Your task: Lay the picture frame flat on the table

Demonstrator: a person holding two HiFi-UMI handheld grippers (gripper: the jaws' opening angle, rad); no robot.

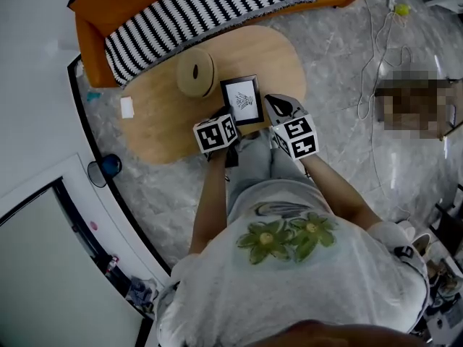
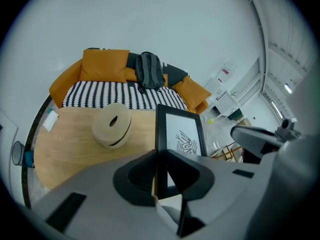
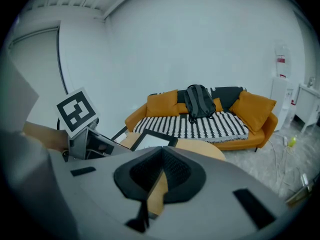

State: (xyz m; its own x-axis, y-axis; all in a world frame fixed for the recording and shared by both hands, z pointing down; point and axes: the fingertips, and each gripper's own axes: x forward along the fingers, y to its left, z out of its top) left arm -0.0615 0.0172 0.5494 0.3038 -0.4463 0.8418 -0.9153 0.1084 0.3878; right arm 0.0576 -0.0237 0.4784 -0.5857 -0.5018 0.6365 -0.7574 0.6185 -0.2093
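A black picture frame point(image 1: 241, 100) holding a white print with a dark drawing stands tilted over the near edge of the oval wooden table point(image 1: 159, 125). My left gripper point(image 1: 225, 116) is shut on the frame's lower left edge. In the left gripper view the black edge of the frame point(image 2: 182, 134) runs straight up between the pads of that gripper point(image 2: 159, 159). My right gripper point(image 1: 279, 108) hangs just right of the frame, apart from it. Its jaws point(image 3: 162, 156) are shut and hold nothing. In the right gripper view the frame point(image 3: 151, 139) shows beyond them to the left.
A beige roll point(image 1: 195, 73) lies on the table just behind the frame. A small white item point(image 1: 127, 107) sits near the table's left end. An orange sofa point(image 1: 217, 6) with a striped cover stands behind the table. Cables point(image 1: 372, 63) lie on the floor at right.
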